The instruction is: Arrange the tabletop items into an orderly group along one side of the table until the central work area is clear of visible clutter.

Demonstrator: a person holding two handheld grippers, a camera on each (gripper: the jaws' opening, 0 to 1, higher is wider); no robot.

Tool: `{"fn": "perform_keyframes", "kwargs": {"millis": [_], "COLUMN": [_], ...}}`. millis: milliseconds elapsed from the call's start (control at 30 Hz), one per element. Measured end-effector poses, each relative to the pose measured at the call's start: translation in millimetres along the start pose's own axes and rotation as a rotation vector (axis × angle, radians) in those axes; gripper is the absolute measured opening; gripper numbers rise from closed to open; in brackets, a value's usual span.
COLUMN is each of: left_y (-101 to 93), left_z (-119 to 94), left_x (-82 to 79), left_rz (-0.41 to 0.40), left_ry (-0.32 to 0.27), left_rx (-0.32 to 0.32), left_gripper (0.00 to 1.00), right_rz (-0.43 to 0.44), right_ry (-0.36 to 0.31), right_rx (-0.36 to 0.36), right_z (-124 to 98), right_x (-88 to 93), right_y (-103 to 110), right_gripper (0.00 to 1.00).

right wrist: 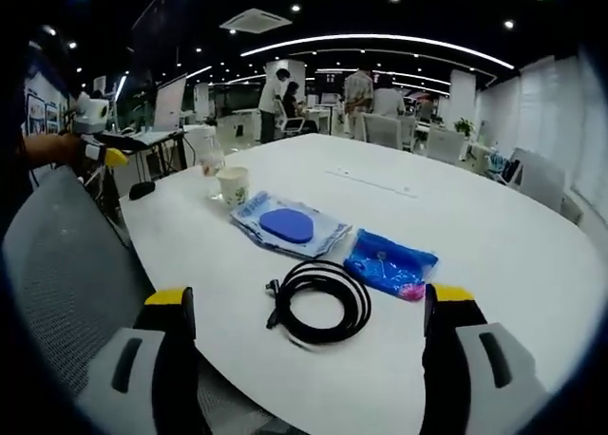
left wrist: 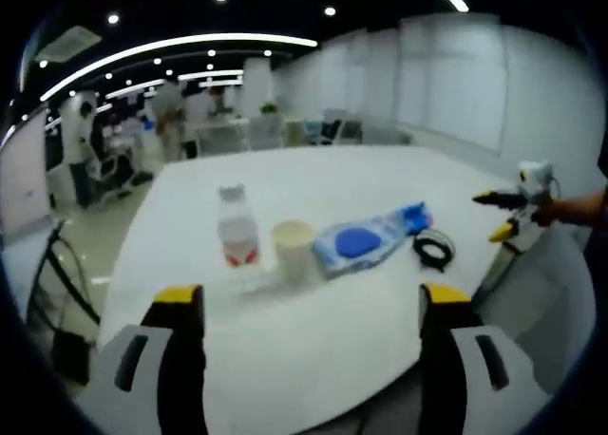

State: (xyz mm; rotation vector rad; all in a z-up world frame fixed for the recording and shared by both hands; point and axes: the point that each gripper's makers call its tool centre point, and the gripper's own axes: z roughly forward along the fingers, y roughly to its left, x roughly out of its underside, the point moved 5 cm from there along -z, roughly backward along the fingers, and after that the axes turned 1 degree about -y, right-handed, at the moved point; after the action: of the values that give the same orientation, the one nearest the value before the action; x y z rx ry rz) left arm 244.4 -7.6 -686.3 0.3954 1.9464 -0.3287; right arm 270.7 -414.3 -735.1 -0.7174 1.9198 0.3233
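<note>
Lying in a loose row along one edge of the white counter (right wrist: 494, 236), the items sat well ahead of both grippers. In the left gripper view the left gripper (left wrist: 312, 307) hovered with its yellow-tipped jaws spread wide and nothing between them; beyond them stood a clear bottle (left wrist: 237, 228), upright, with a red label whose writing was too blurred to read. Just beside it stood a pale paper cup (left wrist: 292, 249), also upright. Next came a flat plastic pouch with a blue oval pad (left wrist: 357, 242), its long axis running along the row, then a blue packet (left wrist: 412, 217) and a coiled black cable (left wrist: 434, 249) near the counter edge. The right gripper (left wrist: 505, 215) entered that view from the right, held by a hand (left wrist: 575, 209).

In the right gripper view the right gripper's jaws likewise stood released and empty, the cable coil (right wrist: 320, 304) lying flat nearest them, one plug end poking left. No print on the blue packet (right wrist: 389, 262) was legible
</note>
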Motion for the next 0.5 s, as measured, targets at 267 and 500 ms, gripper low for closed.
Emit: {"fn": "perform_keyframes", "kwargs": {"millis": [267, 500], "left_y": [-9.1, -12.8], "left_z": [3.8, 8.1], "left_x": [7.2, 14.2], "left_rz": [0.003, -0.006], "left_ry": [-0.01, -0.021], "left_rx": [0.023, 0.01], "left_gripper": [0.99, 0.99], "right_rz": [-0.015, 0.006], "right_ry": [-0.015, -0.014], "right_rx": [0.022, 0.028], "right_z": [-4.5, -2.9], "right_x": [1.3, 6.4], "right_y": [5.2, 12.8], "right_gripper": [0.99, 0.99]}}
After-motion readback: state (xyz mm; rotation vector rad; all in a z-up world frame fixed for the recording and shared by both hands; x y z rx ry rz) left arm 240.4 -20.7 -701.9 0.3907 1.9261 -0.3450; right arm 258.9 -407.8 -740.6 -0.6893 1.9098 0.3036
